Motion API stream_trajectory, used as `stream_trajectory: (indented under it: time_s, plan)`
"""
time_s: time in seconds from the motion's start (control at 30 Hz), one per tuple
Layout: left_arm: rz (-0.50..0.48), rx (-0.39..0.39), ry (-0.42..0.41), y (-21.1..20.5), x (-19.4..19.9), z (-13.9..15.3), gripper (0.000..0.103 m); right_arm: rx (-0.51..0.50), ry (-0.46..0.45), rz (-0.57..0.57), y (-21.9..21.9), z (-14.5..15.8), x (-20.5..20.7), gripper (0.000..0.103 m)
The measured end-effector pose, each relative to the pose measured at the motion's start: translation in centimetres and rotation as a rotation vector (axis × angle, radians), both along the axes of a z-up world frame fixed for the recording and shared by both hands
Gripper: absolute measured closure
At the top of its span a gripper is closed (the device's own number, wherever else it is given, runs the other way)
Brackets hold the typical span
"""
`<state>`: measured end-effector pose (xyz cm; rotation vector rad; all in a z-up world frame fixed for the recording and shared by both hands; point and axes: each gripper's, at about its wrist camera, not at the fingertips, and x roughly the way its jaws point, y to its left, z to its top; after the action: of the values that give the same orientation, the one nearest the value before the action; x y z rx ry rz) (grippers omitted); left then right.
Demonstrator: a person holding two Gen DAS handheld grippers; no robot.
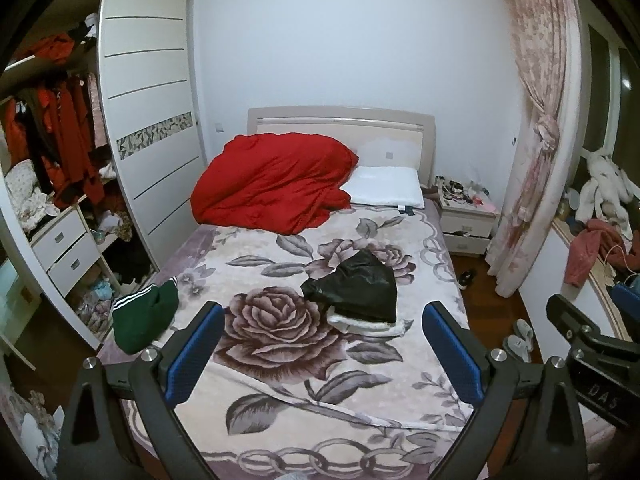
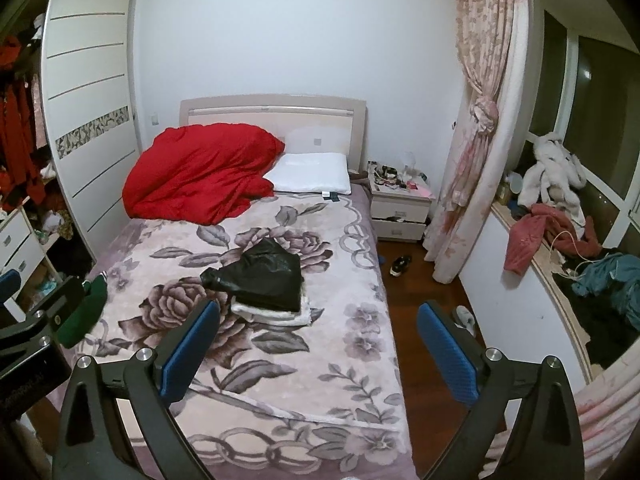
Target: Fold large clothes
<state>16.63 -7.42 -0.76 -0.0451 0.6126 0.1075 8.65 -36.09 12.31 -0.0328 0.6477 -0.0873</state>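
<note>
A shiny black garment (image 1: 356, 288) (image 2: 260, 280) lies folded on a white folded garment (image 1: 360, 326) (image 2: 272, 312) in the middle of the floral bed (image 1: 304, 384) (image 2: 280, 384). A dark green garment with white stripes (image 1: 140, 316) (image 2: 84, 312) lies crumpled at the bed's left edge. My left gripper (image 1: 324, 312) is open and empty, held above the foot of the bed. My right gripper (image 2: 320, 312) is open and empty, over the bed's right edge. Each gripper shows at the side of the other's view.
A red duvet (image 1: 272, 184) and white pillow (image 1: 384, 192) lie at the head. An open wardrobe (image 1: 60, 168) stands left. A nightstand (image 2: 400, 204), pink curtain (image 2: 476, 120), a shoe (image 2: 400, 266), slippers (image 1: 520, 338) and a cluttered ledge with clothes (image 2: 560, 236) are right.
</note>
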Motion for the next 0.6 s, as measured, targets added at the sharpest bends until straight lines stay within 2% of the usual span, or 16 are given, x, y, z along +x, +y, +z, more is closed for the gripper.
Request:
stream_trajectory:
  time_s: [0.6]
  plan:
    - [0.000, 0.004, -0.010, 0.19, -0.22, 0.36, 0.002, 0.015, -0.023, 0.016, 0.89, 0.66, -0.23, 0.001]
